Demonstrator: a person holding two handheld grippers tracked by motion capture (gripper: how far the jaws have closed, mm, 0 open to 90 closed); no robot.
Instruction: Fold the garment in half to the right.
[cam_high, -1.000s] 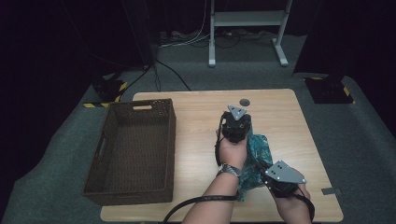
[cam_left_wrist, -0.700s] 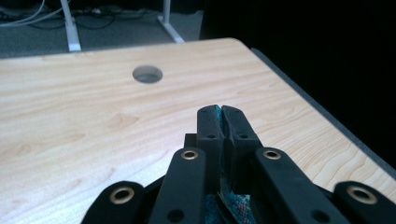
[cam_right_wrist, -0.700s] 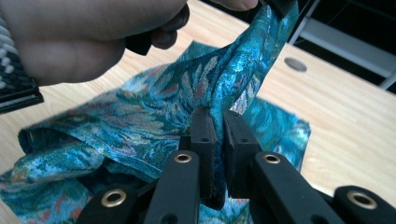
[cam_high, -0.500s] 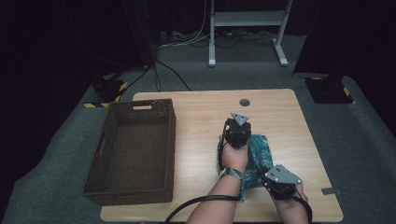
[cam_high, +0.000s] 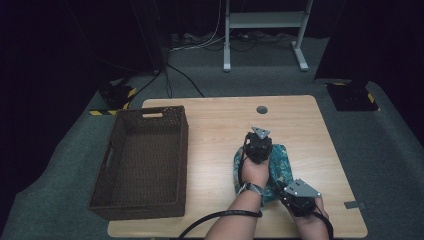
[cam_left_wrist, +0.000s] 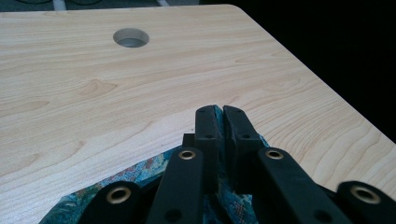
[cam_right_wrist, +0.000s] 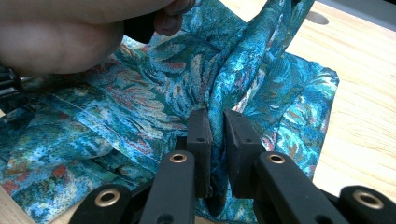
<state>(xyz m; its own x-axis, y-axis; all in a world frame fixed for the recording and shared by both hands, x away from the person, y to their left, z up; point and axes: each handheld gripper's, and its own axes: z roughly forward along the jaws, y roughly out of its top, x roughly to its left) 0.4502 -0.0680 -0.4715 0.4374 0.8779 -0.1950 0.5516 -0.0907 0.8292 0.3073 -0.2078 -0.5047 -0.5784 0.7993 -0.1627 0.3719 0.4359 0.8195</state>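
A teal patterned cloth (cam_high: 280, 166) lies crumpled on the right half of the wooden table (cam_high: 215, 135). My left gripper (cam_high: 259, 138) sits at the cloth's far edge with its jaws shut on a strip of the fabric (cam_left_wrist: 228, 195). From there the cloth (cam_right_wrist: 261, 56) rises in a ridge toward that gripper. At the cloth's near right corner, my right gripper (cam_high: 287, 190) is shut on a raised fold, which passes between its jaws (cam_right_wrist: 217, 126). A hand (cam_right_wrist: 60, 32) holding the left gripper rests over the cloth.
A dark wicker basket (cam_high: 183, 150) stands on the table's left side. A round cable hole (cam_high: 261, 109) is in the table's far middle, seen ahead of the left gripper (cam_left_wrist: 131, 37). The table's right edge (cam_left_wrist: 327, 88) is close by.
The left gripper has drawn slightly back toward the person with the cloth's far edge in it. The right gripper has hardly moved.
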